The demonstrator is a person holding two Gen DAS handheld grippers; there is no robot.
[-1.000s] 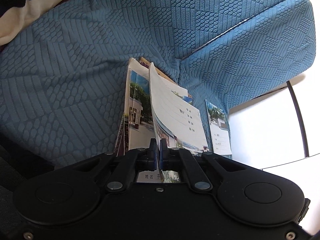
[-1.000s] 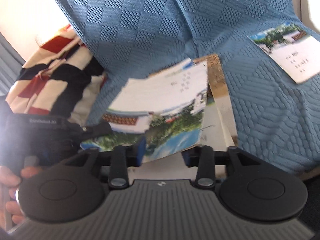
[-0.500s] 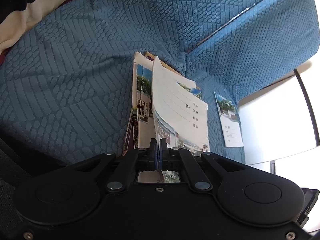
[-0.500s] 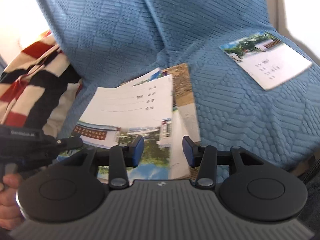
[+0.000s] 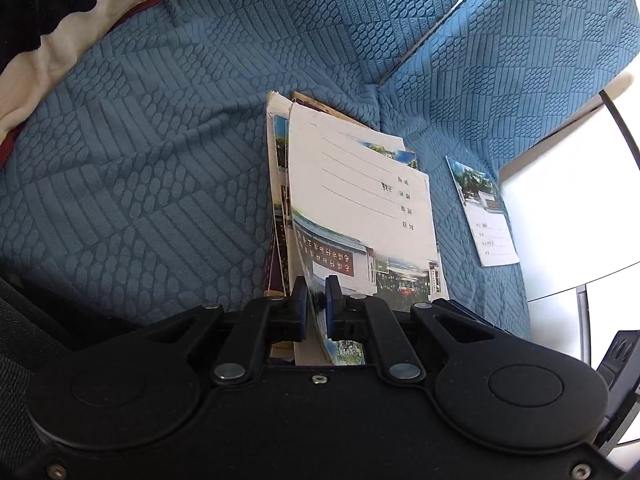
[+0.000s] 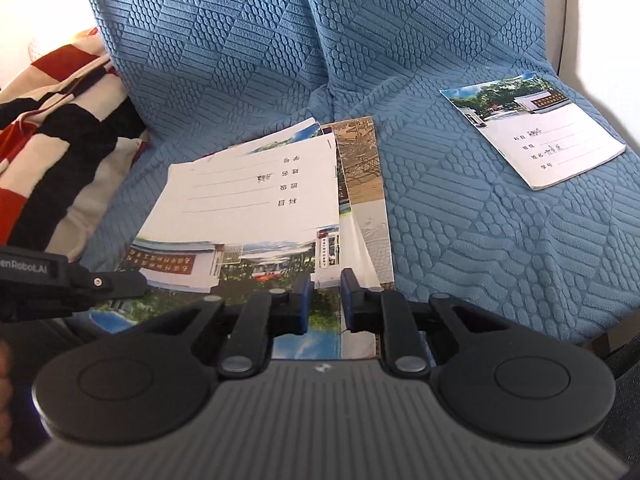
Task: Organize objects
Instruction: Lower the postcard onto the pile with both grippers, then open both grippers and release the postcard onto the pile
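On the far left, the right-wrist view alone shows the red, black and cream striped blanket (image 6: pixel 52 128) bunched against the blue textured sofa cover (image 6: pixel 460 240) — the left-wrist view catches only a corner of it at the top left. The left gripper (image 5: pixel 316 296) reaches in from the left edge of the right view; its own camera shows its jaws have just been opening, a narrow gap now around the near edge of the top exercise book (image 5: pixel 360 208), the pads barely off the cover. That book tops a loose stack of exercise books (image 6: pixel 360 184) in the seat's middle. The right gripper (image 6: pixel 324 300) has just been closing, its jaws slightly apart over the stack's near edge, gripping nothing. Well to the right lies a single exercise book (image 6: pixel 536 132), flat and alone.
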